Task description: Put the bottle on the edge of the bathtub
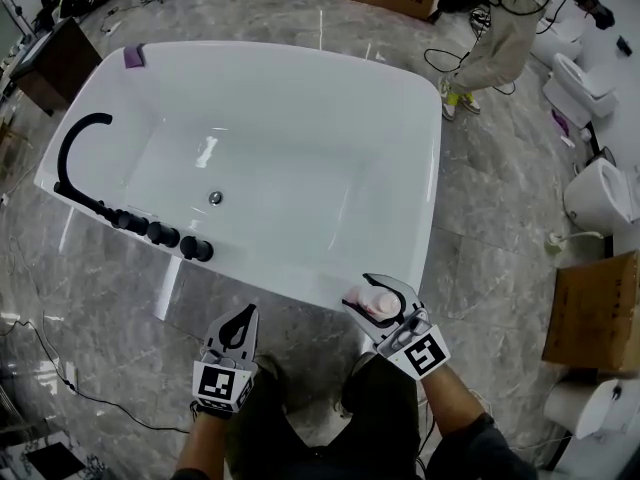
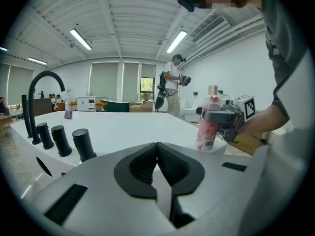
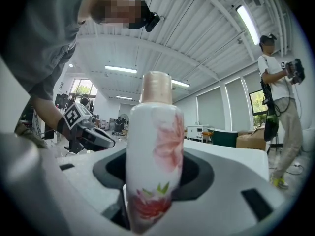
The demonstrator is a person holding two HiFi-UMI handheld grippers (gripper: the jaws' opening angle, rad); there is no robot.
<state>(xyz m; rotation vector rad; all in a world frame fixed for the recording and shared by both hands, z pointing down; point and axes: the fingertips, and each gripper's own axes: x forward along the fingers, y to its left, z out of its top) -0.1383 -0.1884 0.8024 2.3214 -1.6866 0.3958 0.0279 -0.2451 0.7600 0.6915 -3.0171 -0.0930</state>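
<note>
Pinching one bottle point(image 1: 372, 303) on the rim of the bathtub point(image 1: 432, 178)

One white bathtub fills the middle of the head view, and everything else is placed from it. A second person point(image 1: 500, 38) stands on the floor beyond the tub's far corner, holding a pair of grippers of their own.

One black arched faucet point(image 2: 31, 107) rises from the tub's short end. The left gripper view shows three black knobs point(image 2: 61, 140) in a row on the rim just beside it.

Two handheld grippers are at the tub's near side. The right gripper point(image 1: 360, 290) reaches over the near corner of the rim. Its jaws stand partly spread, and their dark pads close in on the sides of the single bottle between them. The bottle is white with a pink flower print and a pale cap. It stands upright, and the left gripper view shows its base resting on the rim at that corner, with the jaws clasping it high on the body. The left gripper point(image 1: 248, 313) hangs outside the tub, near the long near wall and clear of the rim. Its jaws are pressed together, tips meeting, with nothing between them.

One small purple thing point(image 1: 133, 56) sits on the rim at the tub's far corner, well apart from the bottle.
</note>
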